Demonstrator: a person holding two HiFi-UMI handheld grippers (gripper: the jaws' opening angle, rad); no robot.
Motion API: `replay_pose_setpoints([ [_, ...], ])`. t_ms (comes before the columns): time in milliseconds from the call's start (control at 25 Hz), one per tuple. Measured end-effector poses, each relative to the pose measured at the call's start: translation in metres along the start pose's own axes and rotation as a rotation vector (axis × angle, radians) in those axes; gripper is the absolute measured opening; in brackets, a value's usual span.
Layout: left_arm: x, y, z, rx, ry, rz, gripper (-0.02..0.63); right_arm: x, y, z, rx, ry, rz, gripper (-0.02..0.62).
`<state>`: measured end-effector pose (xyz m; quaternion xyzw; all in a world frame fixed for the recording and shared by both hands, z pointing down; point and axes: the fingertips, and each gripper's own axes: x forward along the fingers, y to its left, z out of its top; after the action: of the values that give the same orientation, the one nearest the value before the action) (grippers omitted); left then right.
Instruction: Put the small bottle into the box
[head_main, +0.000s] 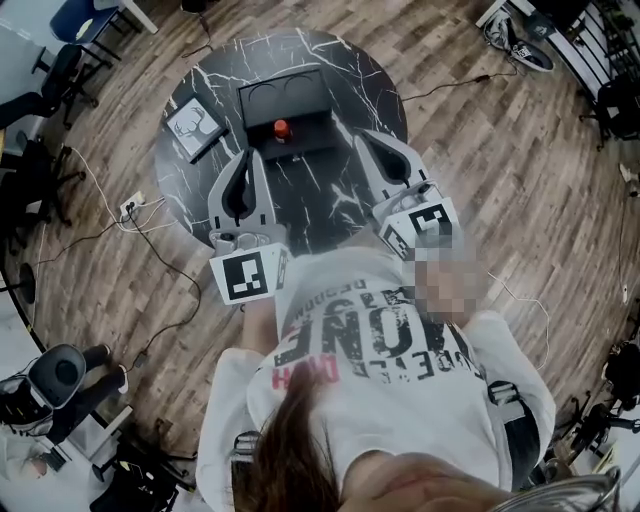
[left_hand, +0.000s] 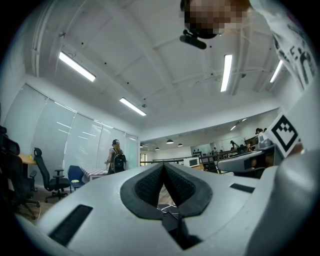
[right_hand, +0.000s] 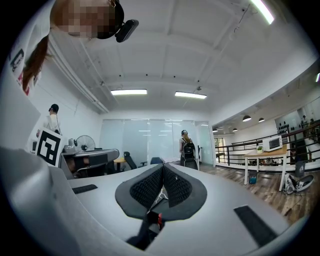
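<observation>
Only the head view looks down on the work. It shows the round black marble table (head_main: 352, 75) and, on it, the black box (head_main: 290, 103) with two round hollows in its far half. The small bottle (head_main: 281, 129) with its red cap stands upright at the near edge of the box, on dark surface. From this height I cannot tell whether it is inside the box or just before it. A pale flat square thing (head_main: 195, 128) lies left of the box, near it but apart. My left gripper (head_main: 247, 158) and right gripper (head_main: 365, 142) hover nearer to me than the box, one on each side, both apart from the bottle. Neither gripper view shows the table, the box or the bottle, because both cameras tilt up into the room. The left gripper view has ceiling lights (left_hand: 76, 66), an office chair (left_hand: 50, 175) and a distant person with a backpack (left_hand: 116, 156), with the other gripper's marker cube (left_hand: 284, 132) at its right edge. The right gripper view shows the same person (right_hand: 188, 149), a fan (right_hand: 86, 143) and a marker cube (right_hand: 49, 147) at its left. In the left gripper view the dark ribbed pads (left_hand: 150, 185) meet at their tips with nothing between them. The right gripper's pads (right_hand: 147, 187) are likewise pressed together on nothing.
</observation>
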<state>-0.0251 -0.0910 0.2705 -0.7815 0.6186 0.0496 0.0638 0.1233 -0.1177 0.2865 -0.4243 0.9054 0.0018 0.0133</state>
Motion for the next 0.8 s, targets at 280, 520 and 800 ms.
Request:
replay_pose_setpoints([
  [280, -0.0001, -0.0037, -0.0002, -0.006, 0.005, -0.006, 0.005, 0.0001, 0.0013, 0.0008, 0.011, -0.001, -0.001, 0.002],
  [520, -0.0019, -0.0034, 0.0009, -0.005, -0.002, -0.002, 0.004, 0.0001, 0.0046, 0.0014, 0.008, -0.005, 0.009, 0.002],
  [800, -0.0061, -0.0049, 0.0036, -0.005, -0.011, -0.001, 0.005, -0.0023, 0.0083, 0.0042, 0.004, -0.015, 0.014, 0.002],
])
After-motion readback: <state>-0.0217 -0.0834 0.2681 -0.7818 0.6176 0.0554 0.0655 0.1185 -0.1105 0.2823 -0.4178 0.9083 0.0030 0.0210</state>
